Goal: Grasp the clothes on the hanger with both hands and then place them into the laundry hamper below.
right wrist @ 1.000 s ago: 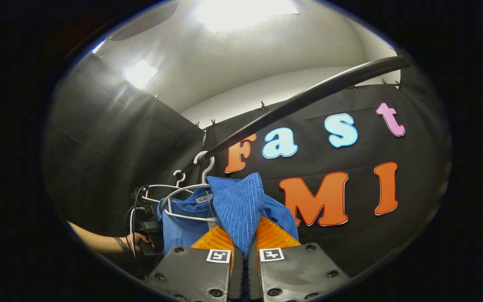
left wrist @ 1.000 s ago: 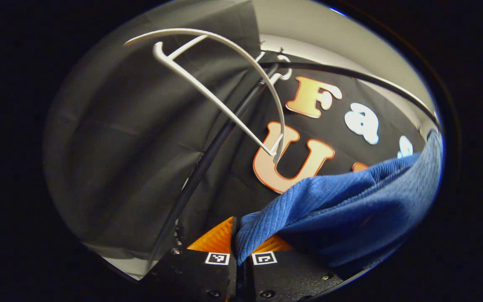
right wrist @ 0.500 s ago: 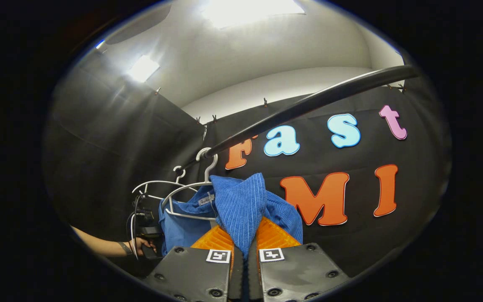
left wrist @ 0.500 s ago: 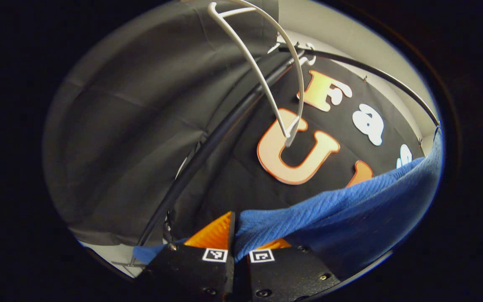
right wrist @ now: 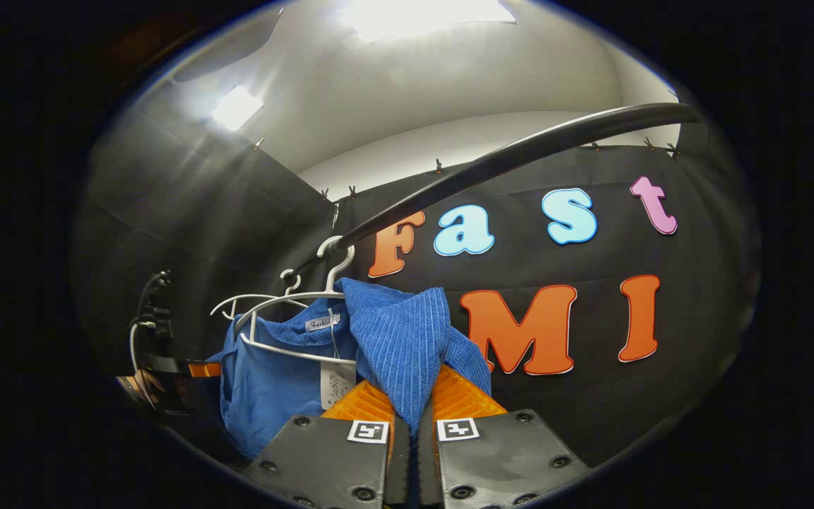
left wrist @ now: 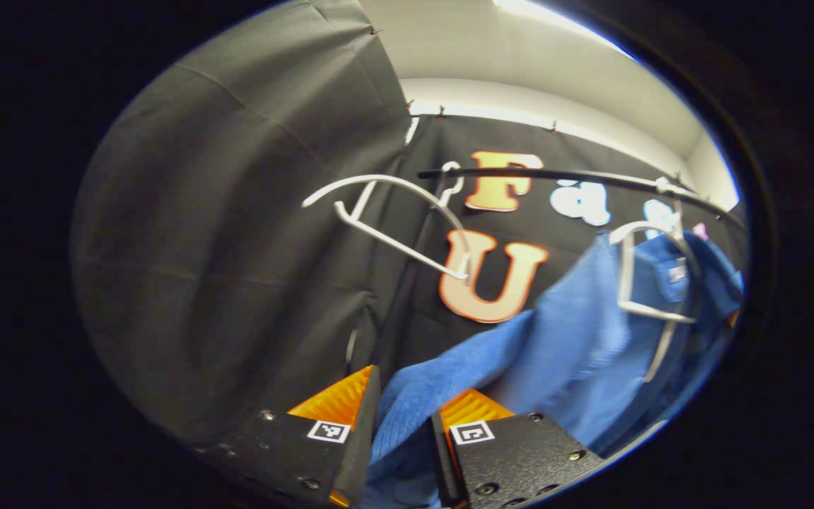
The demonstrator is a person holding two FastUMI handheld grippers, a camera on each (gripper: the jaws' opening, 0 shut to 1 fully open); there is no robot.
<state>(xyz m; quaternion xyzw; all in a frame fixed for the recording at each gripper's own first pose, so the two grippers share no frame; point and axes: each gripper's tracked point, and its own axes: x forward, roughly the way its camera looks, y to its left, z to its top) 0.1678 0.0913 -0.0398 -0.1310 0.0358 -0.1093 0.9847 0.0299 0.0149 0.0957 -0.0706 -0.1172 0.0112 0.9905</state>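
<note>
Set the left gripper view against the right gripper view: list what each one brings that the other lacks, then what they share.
Left gripper view: the left gripper up close, with the blue garment running through the gap between its fingers. Right gripper view: the right gripper pinching a ribbed fold of that garment, a paper hang tag, and the left gripper farther off at the garment's far edge. Shared: the black rail, the white hanger carrying the garment, and a bare white hanger beside it.

Right gripper (right wrist: 413, 399) clamped on a fold of the blue garment (right wrist: 393, 339), half off its white hanger (right wrist: 287, 311) hooked on the black rail (right wrist: 492, 166).
</note>
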